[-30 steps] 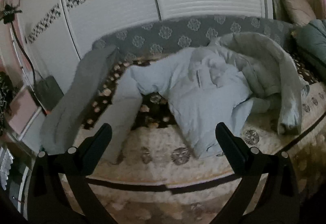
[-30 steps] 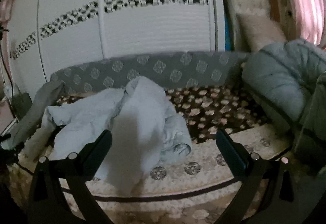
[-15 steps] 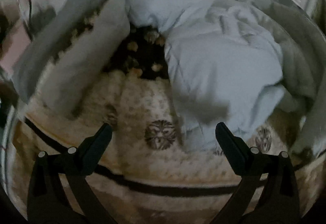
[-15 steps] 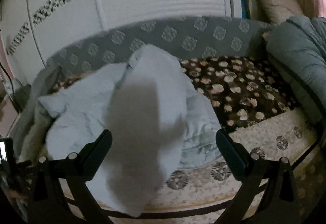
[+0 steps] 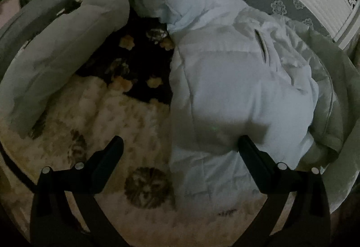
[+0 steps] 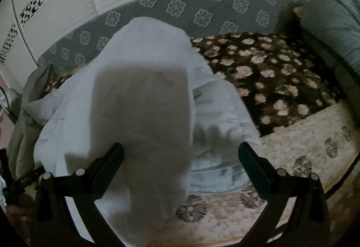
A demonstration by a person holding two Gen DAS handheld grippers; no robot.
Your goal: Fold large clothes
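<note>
In the left wrist view, a grey pillow point(image 5: 67, 44) is lying at upper left, and the pale blue jacket point(image 5: 236, 89) is sprawling over the bed point(image 5: 101, 123) at centre right. Both the left hand-held gripper point(image 5: 178, 145) and the right hand-held gripper point(image 6: 180, 152) are hovering spread wide, holding nothing.

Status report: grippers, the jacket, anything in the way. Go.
Left gripper open, low over the pale blue jacket. Right gripper open, nothing held. Jacket crumpled on the bed, unfolded. Grey-green coat lies against its far side.
</note>
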